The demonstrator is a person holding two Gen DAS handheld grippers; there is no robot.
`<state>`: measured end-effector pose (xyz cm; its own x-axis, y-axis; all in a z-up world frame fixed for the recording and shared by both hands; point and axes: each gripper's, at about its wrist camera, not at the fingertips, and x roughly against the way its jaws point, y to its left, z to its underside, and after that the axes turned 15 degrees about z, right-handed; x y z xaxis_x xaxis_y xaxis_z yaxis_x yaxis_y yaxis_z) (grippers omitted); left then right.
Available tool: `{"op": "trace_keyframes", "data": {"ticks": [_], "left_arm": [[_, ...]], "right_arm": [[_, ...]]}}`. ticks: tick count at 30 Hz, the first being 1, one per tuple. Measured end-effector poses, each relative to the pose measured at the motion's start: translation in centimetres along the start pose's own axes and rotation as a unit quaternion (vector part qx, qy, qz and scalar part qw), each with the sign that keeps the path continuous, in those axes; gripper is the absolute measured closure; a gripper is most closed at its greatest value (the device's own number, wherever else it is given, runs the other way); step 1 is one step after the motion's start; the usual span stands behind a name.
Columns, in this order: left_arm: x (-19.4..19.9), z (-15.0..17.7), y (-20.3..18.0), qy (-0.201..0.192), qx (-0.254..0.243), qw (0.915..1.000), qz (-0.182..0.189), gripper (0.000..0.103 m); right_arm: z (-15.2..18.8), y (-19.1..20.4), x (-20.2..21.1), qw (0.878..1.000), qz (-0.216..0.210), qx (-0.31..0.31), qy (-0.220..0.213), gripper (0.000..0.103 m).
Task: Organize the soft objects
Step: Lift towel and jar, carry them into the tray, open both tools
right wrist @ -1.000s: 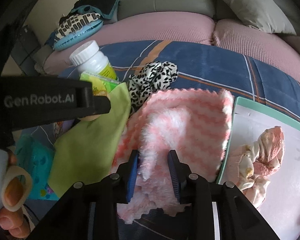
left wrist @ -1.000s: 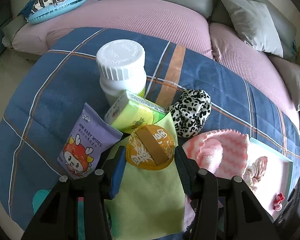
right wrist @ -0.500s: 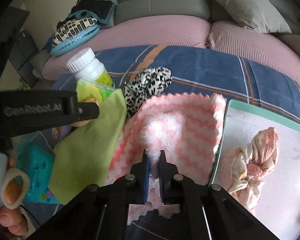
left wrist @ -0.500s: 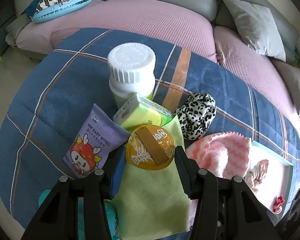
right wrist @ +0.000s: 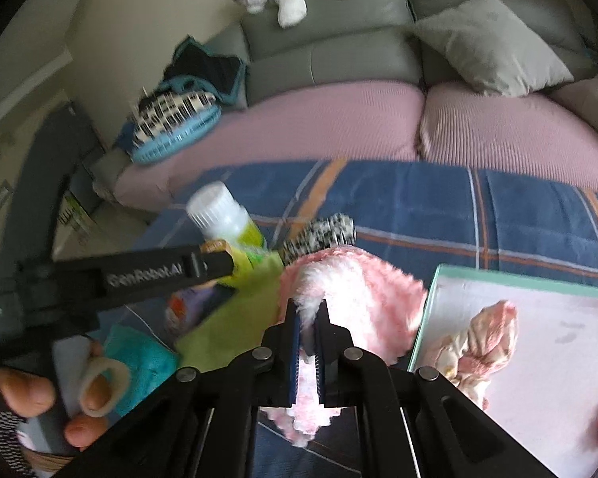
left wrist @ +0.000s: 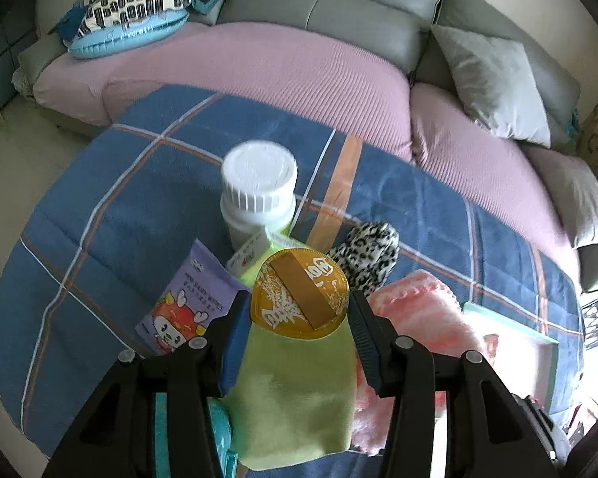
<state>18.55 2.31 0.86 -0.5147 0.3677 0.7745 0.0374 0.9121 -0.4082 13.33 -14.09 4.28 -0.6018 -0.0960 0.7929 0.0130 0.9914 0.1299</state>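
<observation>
Grey sofa (left wrist: pixel 339 8) with ribbed pink seat covers; over the front lies a blue plaid blanket (left wrist: pixel 111 215), quilted. On it, at right, a shallow white tray (right wrist: pixel 558 318) with mint rim holds a crumpled pink-cream scrunchie (right wrist: pixel 478 338) and something small and red at the edge — too cropped to identify. The fluffy pink cloth (right wrist: pixel 362 290), zigzag-edged, lies bunched just left of the tray; the right gripper (right wrist: pixel 307 342) is pinched narrow on a raised fold of it. A flat green cloth (left wrist: pixel 295 390) overlaps its left side. The left gripper (left wrist: pixel 299 310) holds a round gold-foil cup (left wrist: pixel 299 290) between its pads, above the green cloth. Beyond: white ribbed-cap bottle (left wrist: pixel 259 195), purple wipes pack (left wrist: pixel 187 302), leopard scrunchie (left wrist: pixel 368 255).
</observation>
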Motion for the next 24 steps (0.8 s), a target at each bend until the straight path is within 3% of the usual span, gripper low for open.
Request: {"op": "trace_keyframes", "data": {"ticks": [8,16,24], "left_arm": [[3.5,-0.4,-1.6,-0.041,-0.016,0.9988,0.020,0.052],[6.3,-0.4,-3.2,-0.074,-0.038,0.9959,0.036,0.052],[6.9,0.1,-5.4,-0.078,-0.063,0.9939,0.046,0.052]], "right_arm": [[-1.5,-0.8,5.3,0.997,-0.007,-0.014,-0.076,0.097],[-2.6,-2.9,10.6,0.988,0.015,-0.038,-0.147,0.097],[-2.5,-6.4,14.5,0.977,0.077,-0.065,-0.188,0.097]]}}
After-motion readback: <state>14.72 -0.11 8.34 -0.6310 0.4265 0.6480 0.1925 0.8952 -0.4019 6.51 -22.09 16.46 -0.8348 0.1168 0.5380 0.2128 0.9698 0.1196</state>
